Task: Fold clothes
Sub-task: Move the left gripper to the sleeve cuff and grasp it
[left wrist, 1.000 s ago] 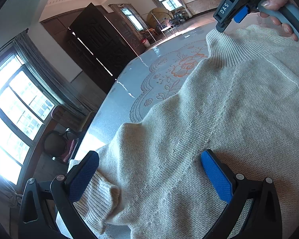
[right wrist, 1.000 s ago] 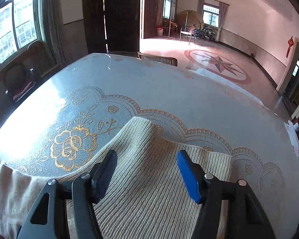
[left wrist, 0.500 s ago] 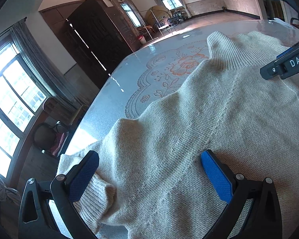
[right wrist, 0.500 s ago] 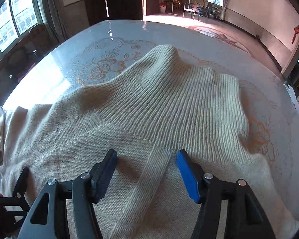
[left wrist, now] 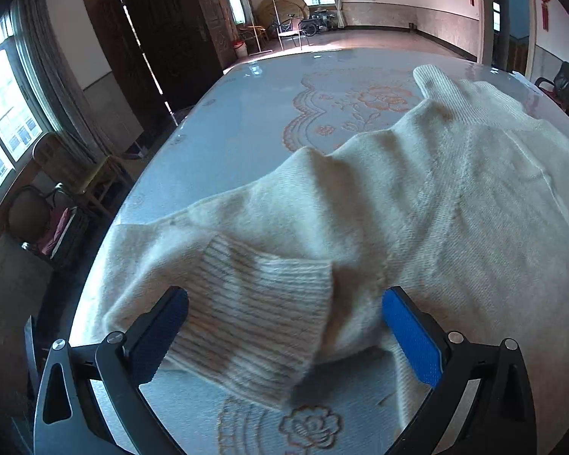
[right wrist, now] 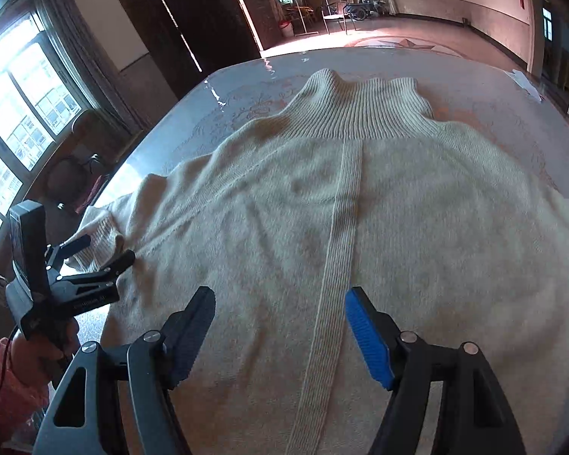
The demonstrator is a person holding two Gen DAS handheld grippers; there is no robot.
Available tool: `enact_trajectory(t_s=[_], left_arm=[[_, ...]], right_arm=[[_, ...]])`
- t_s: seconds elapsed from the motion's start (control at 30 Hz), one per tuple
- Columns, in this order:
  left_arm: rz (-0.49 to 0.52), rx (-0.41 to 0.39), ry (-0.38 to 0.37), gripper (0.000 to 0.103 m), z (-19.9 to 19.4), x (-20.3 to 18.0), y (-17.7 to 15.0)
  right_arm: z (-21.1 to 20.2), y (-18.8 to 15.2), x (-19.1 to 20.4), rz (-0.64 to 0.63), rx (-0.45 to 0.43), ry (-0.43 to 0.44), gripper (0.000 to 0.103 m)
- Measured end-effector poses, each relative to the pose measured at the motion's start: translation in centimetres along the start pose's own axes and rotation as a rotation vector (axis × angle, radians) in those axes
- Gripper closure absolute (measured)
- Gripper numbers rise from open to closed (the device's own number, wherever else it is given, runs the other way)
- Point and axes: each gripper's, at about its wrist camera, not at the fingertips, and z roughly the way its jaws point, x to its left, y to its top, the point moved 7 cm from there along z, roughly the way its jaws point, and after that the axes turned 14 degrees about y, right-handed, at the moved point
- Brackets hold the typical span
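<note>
One cream sweater (right wrist: 360, 220) lies spread flat on the embroidered blue-grey tablecloth (left wrist: 246, 121). The left gripper (left wrist: 284, 326) is spread around its ribbed cuff (left wrist: 254, 314); the right gripper (right wrist: 280, 322) hovers, fingers apart, above its body. Two windows (right wrist: 26, 113) light the room.

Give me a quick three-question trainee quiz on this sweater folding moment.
1. True or false: the left gripper is clamped shut on the ribbed cuff.
2. The cream sweater has its collar pointing: A) toward the cameras, B) away from them.
3. Fill in: the right gripper is open over the sweater's ribbed center ____.

Key: 1 false, it is open around the cuff; 2 B; 3 band.
</note>
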Motion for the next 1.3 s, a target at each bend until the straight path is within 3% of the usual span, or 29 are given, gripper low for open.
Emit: enact_trajectory(t_s=[0.07,0.17,0.27,0.37,0.43,0.53,0.6,0.63,0.67,0.7,0.8,0.87,1.0,1.07,1.17,1.23,1.27,1.3], left_arm=[[-0.034,-0.033,0.037,0.000,-0.5,3.1,-0.2],[-0.058,-0.107,0.155,0.000,-0.9,7.5,-0.2],[-0.024,-0.098,0.086,0.000,0.0,8.4,-0.6],[0.171,-0.166,0.080,0.000,0.0,5.9,-0.7],[0.361,-0.261,0.112,0.000,-0.4,3.1,-1.3],[0.530,-0.367,0.161,0.000,-0.4,0.2,-2.1],[0.523,-0.334,0.085,0.004,-0.2,-0.1,-1.7],[0.483,-0.283,0.005,0.011,0.2,0.0,-1.5],[0.436,-0.220,-0.083,0.033,0.6,0.2,-1.6],[0.398,-0.181,-0.141,0.046,0.7,0.4,-1.8],[0.303,-0.092,-0.284,0.064,0.6,1.0,-2.4],[0.270,-0.069,-0.348,0.070,0.5,1.7,-2.6],[0.180,-0.026,-0.455,0.091,0.4,4.2,-2.7],[0.151,-0.023,-0.495,0.094,0.0,5.2,-2.6],[0.124,-0.054,-0.566,0.094,-1.8,6.0,-2.4],[0.166,-0.083,-0.522,0.086,-3.0,5.7,-1.9],[0.201,-0.121,-0.465,0.068,-3.3,4.9,-1.7],[0.236,-0.164,-0.402,0.041,-3.7,4.1,-1.5]], right_arm=[[0.4,-1.8,0.8,0.003,0.025,-0.027,0.031],[0.9,-4.3,1.9,-0.004,0.055,-0.079,0.031],[1.4,-5.7,2.8,-0.046,0.074,-0.159,0.030],[1.8,-6.3,3.6,-0.101,0.098,-0.224,0.025],[2.1,-6.4,3.8,-0.117,0.105,-0.247,0.023],[2.2,-6.3,3.5,-0.096,0.091,-0.249,0.021],[2.2,-6.3,3.4,-0.097,0.090,-0.256,0.021],[2.2,-6.3,3.4,-0.098,0.088,-0.260,0.021],[2.1,-6.4,3.3,-0.096,0.084,-0.261,0.021],[2.0,-6.4,3.3,-0.094,0.080,-0.262,0.021],[1.9,-6.4,3.1,-0.092,0.077,-0.267,0.021],[2.0,-6.4,3.2,-0.092,0.078,-0.268,0.021],[2.2,-6.4,3.2,-0.090,0.079,-0.270,0.021],[2.3,-6.4,3.3,-0.089,0.074,-0.271,0.020],[2.3,-6.4,3.4,-0.088,0.064,-0.274,0.020],[2.4,-6.4,3.4,-0.087,0.058,-0.276,0.020],[2.4,-6.4,3.4,-0.086,0.056,-0.277,0.020],[2.4,-6.4,3.4,-0.084,0.055,-0.278,0.020]])
